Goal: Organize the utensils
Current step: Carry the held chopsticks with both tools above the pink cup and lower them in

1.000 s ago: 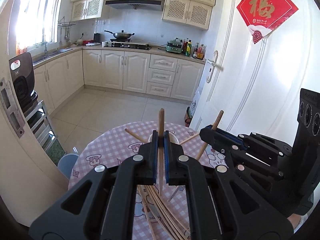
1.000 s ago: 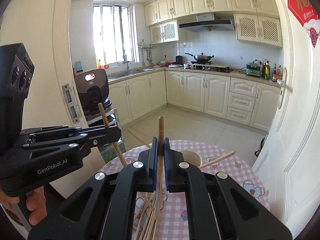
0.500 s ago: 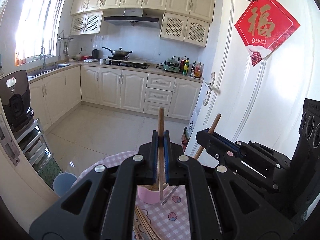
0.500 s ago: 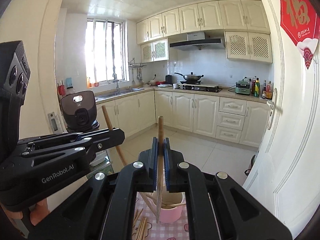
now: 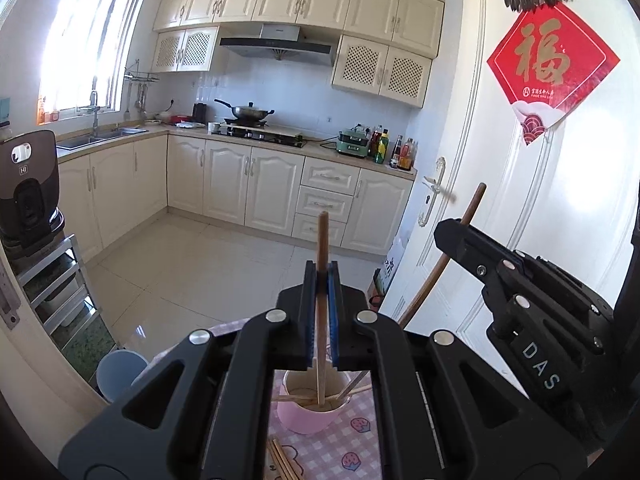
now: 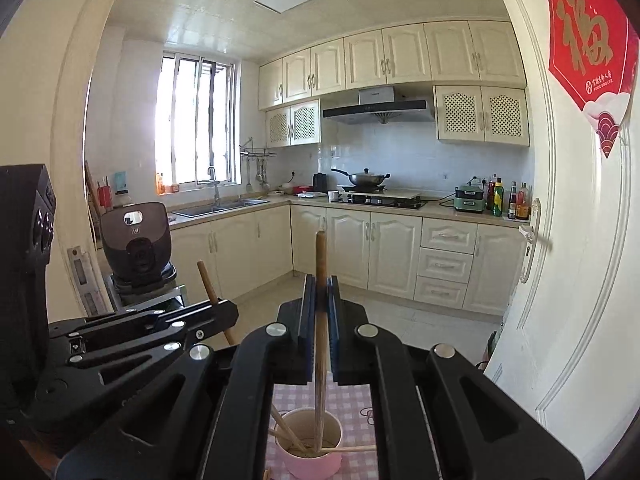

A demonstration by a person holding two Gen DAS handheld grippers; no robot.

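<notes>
Chopsticks [image 5: 322, 264] [image 6: 320, 280], brown wood, stand upright, tips inside pink cup [image 5: 310, 412].

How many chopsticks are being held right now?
2. One brown wooden chopstick is clamped upright in the left tool; another in the right tool. Both tips reach into the pink cup. Loose ones lie below, partly hidden.

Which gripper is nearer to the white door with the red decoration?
Right. The right gripper sits just in front of the white door. The left gripper is on the right gripper's other side, farther from the door.
</notes>
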